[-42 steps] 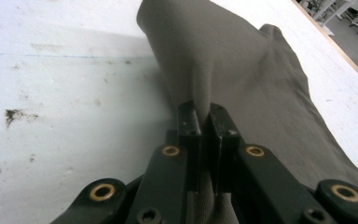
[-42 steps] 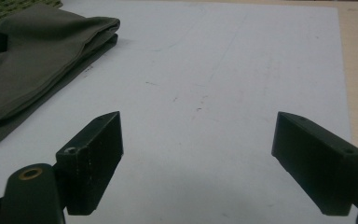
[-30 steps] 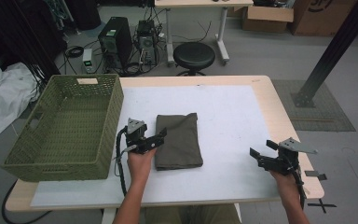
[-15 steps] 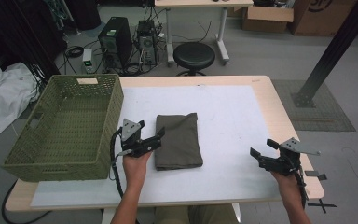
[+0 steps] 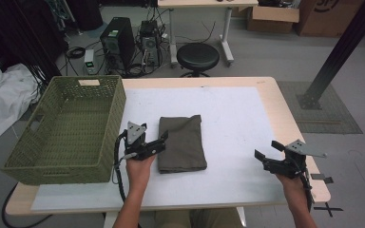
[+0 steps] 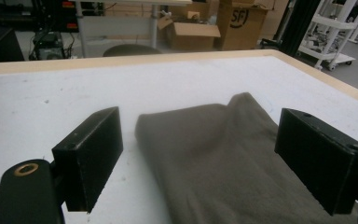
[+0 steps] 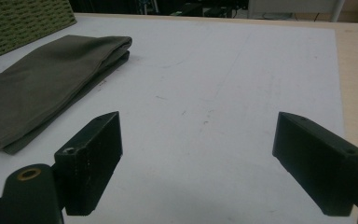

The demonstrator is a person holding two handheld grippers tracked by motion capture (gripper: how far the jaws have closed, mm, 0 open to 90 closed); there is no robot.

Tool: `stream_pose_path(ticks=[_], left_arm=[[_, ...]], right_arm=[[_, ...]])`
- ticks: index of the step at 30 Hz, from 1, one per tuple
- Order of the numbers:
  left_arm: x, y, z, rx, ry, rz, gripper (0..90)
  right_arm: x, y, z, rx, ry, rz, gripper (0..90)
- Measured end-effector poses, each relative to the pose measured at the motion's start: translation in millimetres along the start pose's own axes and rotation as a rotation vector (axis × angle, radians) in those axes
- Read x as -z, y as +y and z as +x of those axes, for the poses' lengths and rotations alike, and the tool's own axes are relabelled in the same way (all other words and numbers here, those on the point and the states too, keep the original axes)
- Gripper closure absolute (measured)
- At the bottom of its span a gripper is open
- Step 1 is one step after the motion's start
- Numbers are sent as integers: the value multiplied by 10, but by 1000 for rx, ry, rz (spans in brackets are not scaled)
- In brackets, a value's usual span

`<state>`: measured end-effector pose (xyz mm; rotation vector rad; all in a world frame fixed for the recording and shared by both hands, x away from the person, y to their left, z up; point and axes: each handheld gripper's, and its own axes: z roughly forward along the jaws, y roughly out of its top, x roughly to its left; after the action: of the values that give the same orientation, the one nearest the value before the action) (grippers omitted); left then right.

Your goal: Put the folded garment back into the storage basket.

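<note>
High view: folded cloth (image 5: 181, 143) lies on the table (image 5: 247, 118), outside the basket (image 5: 66, 128). My left gripper (image 5: 158, 142) straddles its edge, jaws spread; right gripper (image 5: 267, 151) spread, well apart. Grasping and moving remain.

Left gripper (image 6: 200, 163) seen along its own two black jaws, which stand wide apart at 7 and 4 o'clock, low over the white-topped counter (image 6: 51, 98). A folded grey-brown cloth (image 6: 214, 154) lies flat on the counter between the jaws, nearer the 4 o'clock jaw, its rounded far end pointing toward 12 o'clock. Beyond the counter's wooden far edge, cardboard boxes (image 6: 191, 32) stand at 12 o'clock and a white rack (image 6: 349, 32) at 2 o'clock.
</note>
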<state>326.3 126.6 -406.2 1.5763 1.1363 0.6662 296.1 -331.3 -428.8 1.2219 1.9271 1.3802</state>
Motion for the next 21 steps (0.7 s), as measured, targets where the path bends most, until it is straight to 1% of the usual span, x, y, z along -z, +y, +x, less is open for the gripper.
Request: stream_pose_path(ticks=[1,3,5,9,11,12,13,14,15,16,18,20,21], left_arm=[[-18,-11,8,-12,-16,1,156],[-48,-28,17,-19,-19,13,156],[-91,-53,44,-19,-25,34,156],[-185,-110,91,-6,-44,76,159],[-236,-138,83,-19,-49,108,161],[-236,-138,83,-19,-49,108,163],[-301,-172,70,-43,-45,160,163],[-301,-172,70,-43,-45,160,165],[-359,-211,71,-53,-38,217,168],[-382,-229,76,-50,-41,242,169],[-419,-257,81,-51,-58,276,191],[-450,-267,67,-66,-57,310,223],[-458,-266,60,-73,-62,317,244]], right_arm=[[0,0,1,0,1,-1,156],[0,0,2,5,2,-2,157],[-2,3,1,5,1,-3,157],[-5,13,7,7,2,-7,156],[-3,13,14,8,0,-7,156],[-3,13,14,8,0,-7,156],[-4,10,14,8,-2,-7,156],[-5,7,12,6,-2,-7,157],[-7,3,11,4,-3,-7,156],[-8,0,11,3,-4,-6,157],[-14,-5,11,4,-3,-3,156],[-20,-9,8,5,-3,1,156],[-25,-11,3,5,-2,3,157]])
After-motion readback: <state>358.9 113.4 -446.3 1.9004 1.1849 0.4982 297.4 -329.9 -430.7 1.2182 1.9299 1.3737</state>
